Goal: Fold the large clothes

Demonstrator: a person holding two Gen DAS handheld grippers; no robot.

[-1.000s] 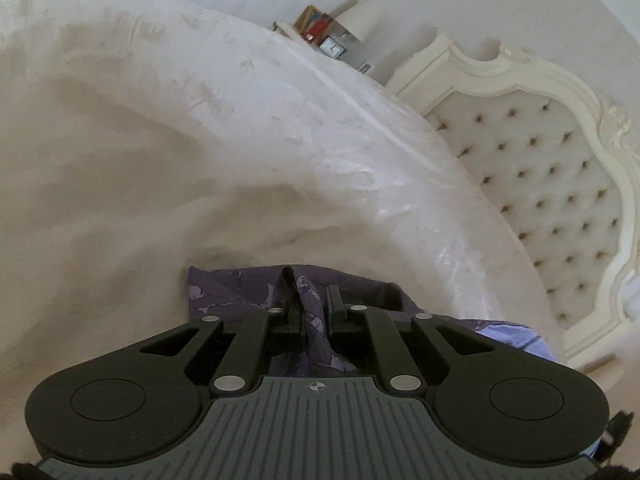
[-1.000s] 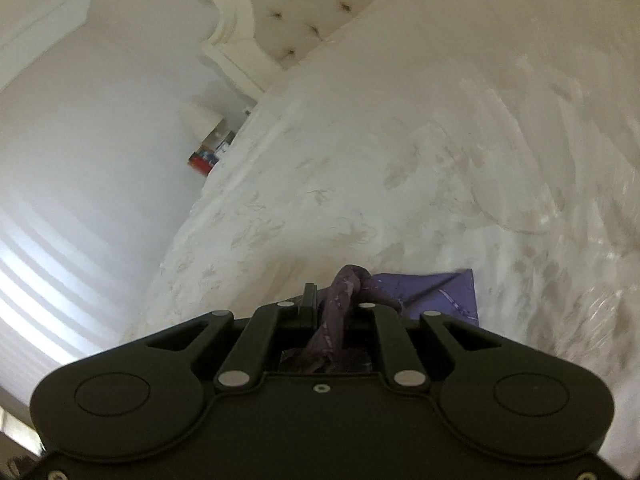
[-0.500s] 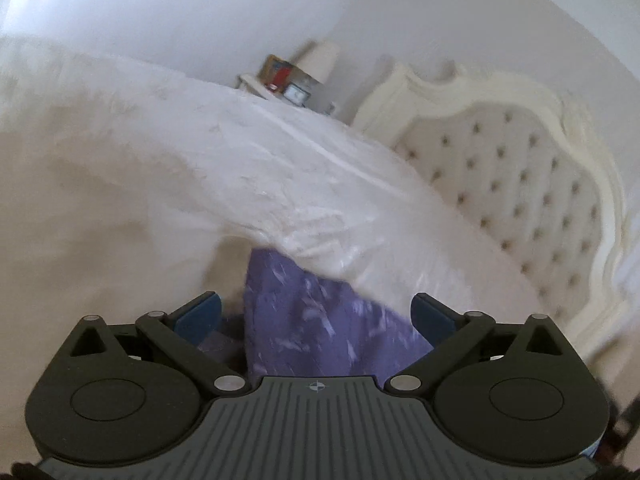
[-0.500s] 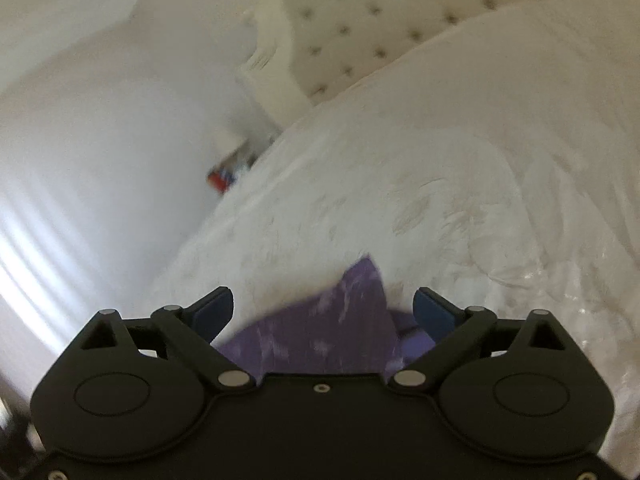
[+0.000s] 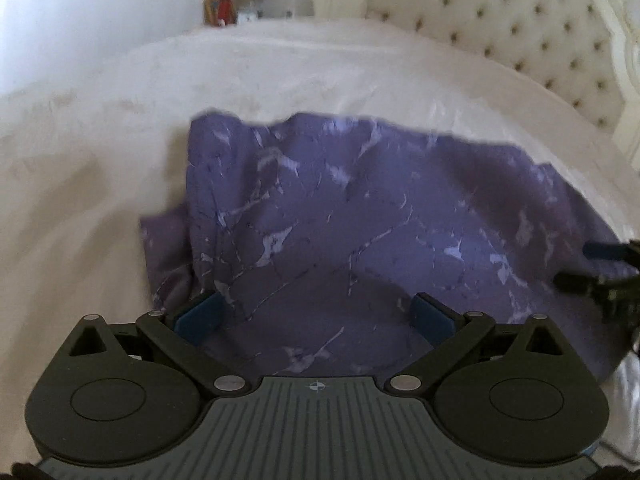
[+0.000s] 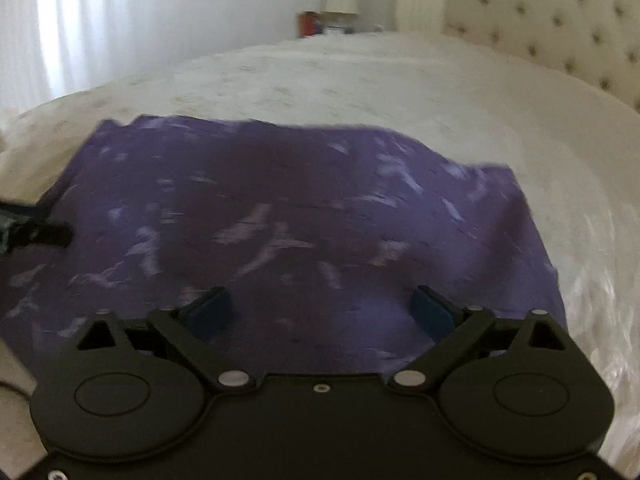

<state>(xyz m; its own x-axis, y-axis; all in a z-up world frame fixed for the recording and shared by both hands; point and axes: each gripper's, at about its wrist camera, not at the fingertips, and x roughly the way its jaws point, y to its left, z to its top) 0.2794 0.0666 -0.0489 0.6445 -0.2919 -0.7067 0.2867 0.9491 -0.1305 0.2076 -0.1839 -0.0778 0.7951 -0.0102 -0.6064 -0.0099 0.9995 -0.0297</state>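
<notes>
A purple garment [image 5: 360, 220] with pale marbled marks lies folded flat on the white bed [image 5: 280, 68]; it also shows in the right wrist view [image 6: 300, 220]. My left gripper [image 5: 316, 316] is open and empty, held above the garment's near edge. My right gripper [image 6: 320, 308] is open and empty, also above the near edge. The right gripper's fingers [image 5: 600, 268] show at the right edge of the left wrist view. The left gripper's fingers [image 6: 36, 228] show at the left edge of the right wrist view.
A tufted cream headboard [image 5: 520, 20] stands at the right end of the bed. A nightstand with a lamp and small items [image 5: 236, 4] is beyond the bed's far side. A bright curtained window [image 6: 80, 20] is at the far left.
Both grippers have let go of the purple garment, opened, and drawn back and up. The garment now lies spread flat on the bed in front of them.
</notes>
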